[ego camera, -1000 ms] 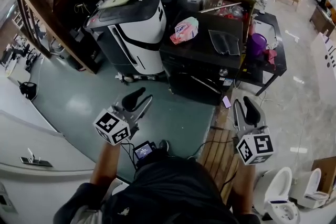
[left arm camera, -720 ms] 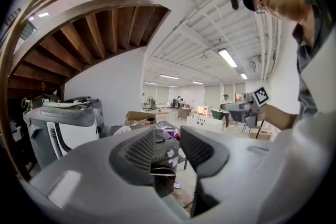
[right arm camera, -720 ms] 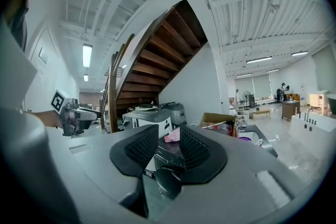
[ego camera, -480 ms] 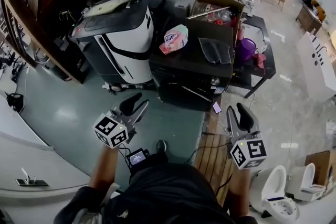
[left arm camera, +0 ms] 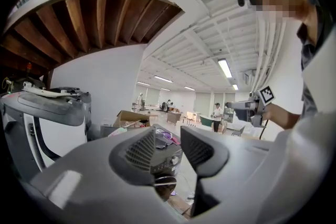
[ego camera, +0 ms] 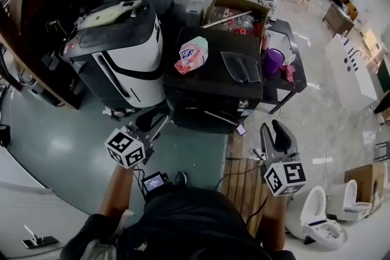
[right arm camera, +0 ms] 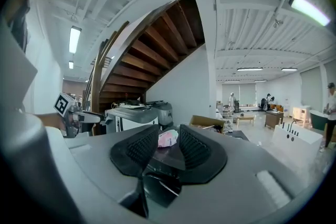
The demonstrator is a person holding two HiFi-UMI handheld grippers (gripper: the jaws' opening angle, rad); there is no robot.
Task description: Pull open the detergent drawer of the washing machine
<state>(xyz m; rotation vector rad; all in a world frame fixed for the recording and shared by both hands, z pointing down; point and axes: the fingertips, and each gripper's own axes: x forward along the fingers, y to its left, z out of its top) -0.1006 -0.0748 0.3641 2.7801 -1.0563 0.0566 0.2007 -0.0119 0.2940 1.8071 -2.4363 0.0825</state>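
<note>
Head view: washing machine (ego camera: 207, 87) stands beyond left hand-held gripper (ego camera: 156, 123), apart

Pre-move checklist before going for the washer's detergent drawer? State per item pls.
1. Grippers empty: the left gripper and the right gripper hold nothing. ok.
2. Jaws wide enough to take a drawer front: both pairs are drawn close together. not ok.
3. Grippers at the black front-loading washing machine: both are short of its front and touch nothing. not ok.
4. Drawer located: the left gripper view shows only the control panel with a knob, and no drawer can be made out. cannot tell.
5. Things on top are clear of the front: the pink packet and the grey folded cloth lie on the top, not over the front. ok.
</note>
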